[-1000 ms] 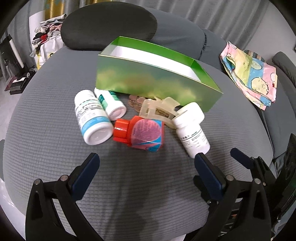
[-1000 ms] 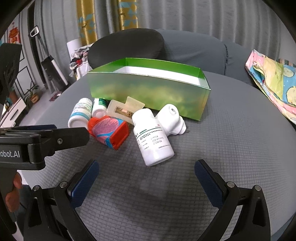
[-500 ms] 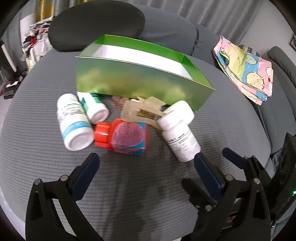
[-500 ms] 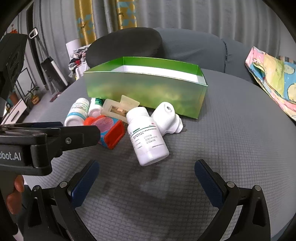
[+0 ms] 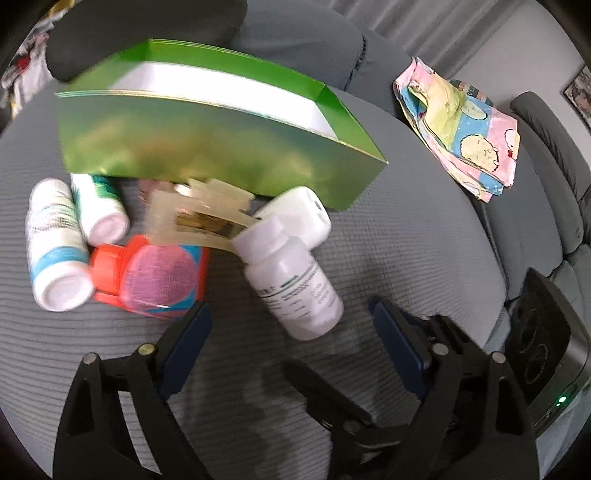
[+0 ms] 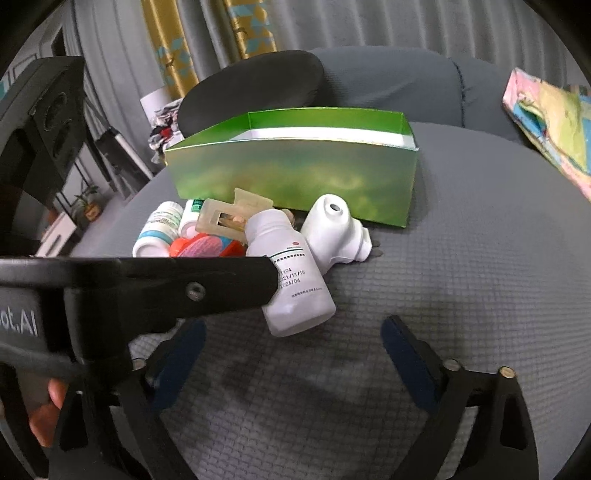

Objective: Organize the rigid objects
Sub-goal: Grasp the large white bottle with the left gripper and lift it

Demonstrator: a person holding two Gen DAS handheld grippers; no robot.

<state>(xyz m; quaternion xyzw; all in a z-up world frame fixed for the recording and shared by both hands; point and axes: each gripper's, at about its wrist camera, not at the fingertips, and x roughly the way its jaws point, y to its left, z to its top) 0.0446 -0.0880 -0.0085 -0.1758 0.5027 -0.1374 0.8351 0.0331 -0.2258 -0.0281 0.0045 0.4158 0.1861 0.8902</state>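
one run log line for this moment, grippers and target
left gripper: closing, nothing gripped | right gripper: closing, empty | nearest: white bottle lying by green box | box looks empty

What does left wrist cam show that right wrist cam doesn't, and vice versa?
Left wrist only: the full red-capped pink bottle and its own left tool, open, nothing between its pads.

Right wrist only: the gold-patterned curtain, a hand on the other tool's handle, and the right tool, open and empty.

Both: the green box, the large white bottle, the translucent hair clip, the white nozzle piece, the patterned cloth.
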